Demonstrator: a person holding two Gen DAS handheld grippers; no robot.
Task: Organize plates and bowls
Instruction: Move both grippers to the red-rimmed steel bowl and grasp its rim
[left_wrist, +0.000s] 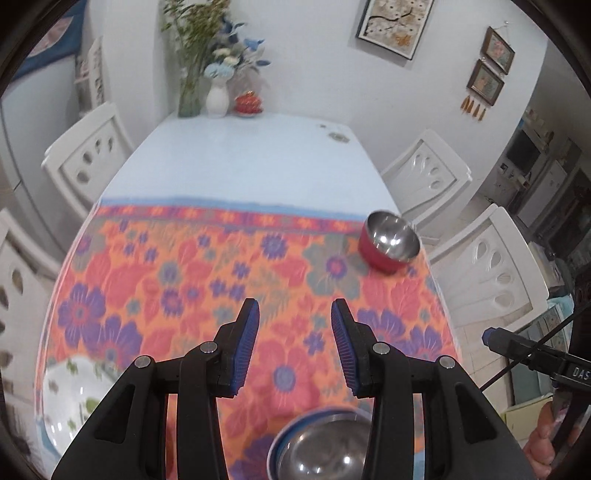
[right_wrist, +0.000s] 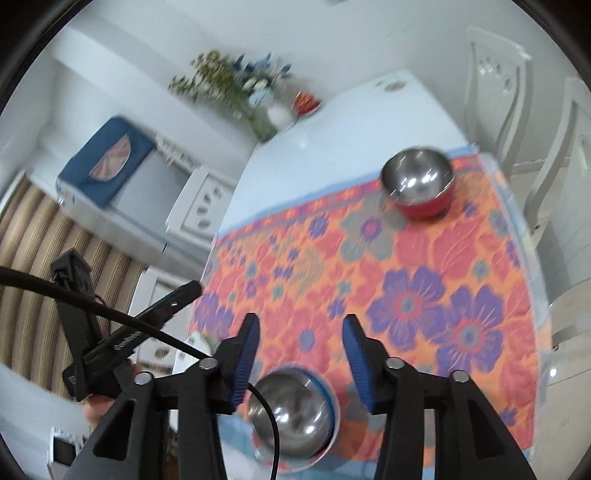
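Note:
A red bowl (left_wrist: 389, 242) with a steel inside stands upright near the right edge of the flowered cloth (left_wrist: 192, 280); the right wrist view has the same red bowl (right_wrist: 419, 184) far ahead. A blue-rimmed steel bowl (left_wrist: 325, 443) sits at the near edge, below and between my fingers in both views (right_wrist: 293, 410). A white plate with green flowers (left_wrist: 77, 395) lies at the near left. My left gripper (left_wrist: 295, 314) hangs above the cloth, open and holding nothing. My right gripper (right_wrist: 302, 325) is also open above the cloth, clear of the steel bowl.
White chairs (left_wrist: 85, 158) (left_wrist: 491, 266) line both long sides of the table. At the far end stand a white vase of flowers (left_wrist: 217, 98) and a small red pot (left_wrist: 248, 102) on the pale blue tabletop (left_wrist: 240, 162). The other gripper's tip (left_wrist: 491, 338) shows at the right.

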